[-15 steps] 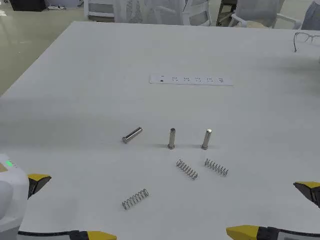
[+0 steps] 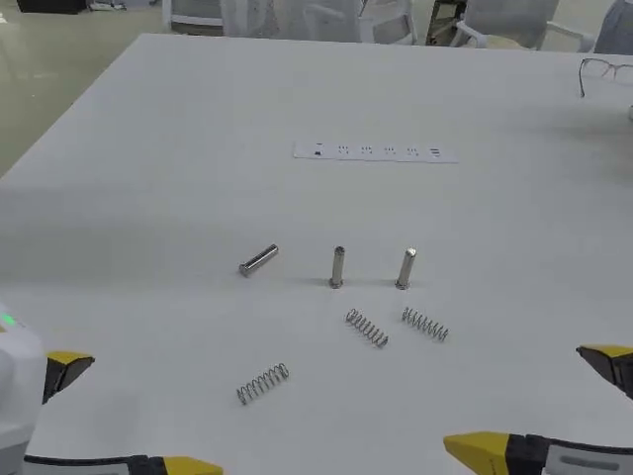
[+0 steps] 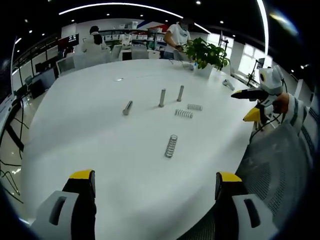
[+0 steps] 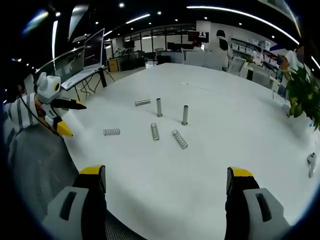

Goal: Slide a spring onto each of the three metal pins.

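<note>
Bright overhead light, sharp, fisheye-warped edges.

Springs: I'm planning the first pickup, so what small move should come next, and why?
Probably lower the left gripper to the near spring: its fingers stand open and empty, that spring lies closest to it, and all three pins are bare.

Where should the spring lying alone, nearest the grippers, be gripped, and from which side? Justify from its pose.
Grip the lone spring across its coils near one end, coming from above. It lies flat on the table, so the jaws can close on its round sides, leaving the other end free for an upright pin. The open left gripper looks nearer.
</note>
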`<state>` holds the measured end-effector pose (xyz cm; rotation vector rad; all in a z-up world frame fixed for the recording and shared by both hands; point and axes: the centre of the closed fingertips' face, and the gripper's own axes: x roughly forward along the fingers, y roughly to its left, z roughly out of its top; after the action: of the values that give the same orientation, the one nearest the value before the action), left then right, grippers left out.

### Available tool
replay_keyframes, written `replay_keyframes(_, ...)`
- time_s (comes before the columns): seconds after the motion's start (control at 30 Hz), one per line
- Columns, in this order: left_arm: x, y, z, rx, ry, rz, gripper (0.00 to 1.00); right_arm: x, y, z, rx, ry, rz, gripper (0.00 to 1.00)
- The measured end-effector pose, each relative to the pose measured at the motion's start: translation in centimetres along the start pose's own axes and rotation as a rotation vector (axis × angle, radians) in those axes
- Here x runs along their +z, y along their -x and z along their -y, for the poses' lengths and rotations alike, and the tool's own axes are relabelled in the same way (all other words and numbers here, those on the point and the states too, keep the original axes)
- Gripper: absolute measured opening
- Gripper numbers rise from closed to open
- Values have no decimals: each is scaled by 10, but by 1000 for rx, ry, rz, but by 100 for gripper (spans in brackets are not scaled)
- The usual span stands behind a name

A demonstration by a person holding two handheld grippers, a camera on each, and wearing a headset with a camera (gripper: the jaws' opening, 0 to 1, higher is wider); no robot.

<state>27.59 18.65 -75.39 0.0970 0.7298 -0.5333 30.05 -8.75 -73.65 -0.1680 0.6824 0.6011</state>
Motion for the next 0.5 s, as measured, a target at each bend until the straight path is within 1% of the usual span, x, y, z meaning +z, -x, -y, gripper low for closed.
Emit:
replay_keyframes(0.07,1,0,0,-1,2,5,98,-3,-2,0,3,-1,-13,100)
replay_keyframes(0.2,1,2,5,-20,17,3,98,-6,-3,-2,13,0,-17,100)
replay_keyframes(0.23,1,3,5,-23,13,6,98,-6,-3,-3,14,-1,-17,100)
replay_keyframes(0.5,3,6,4,-12,5,16,98,-3,-5,-4,20,8,-13,100)
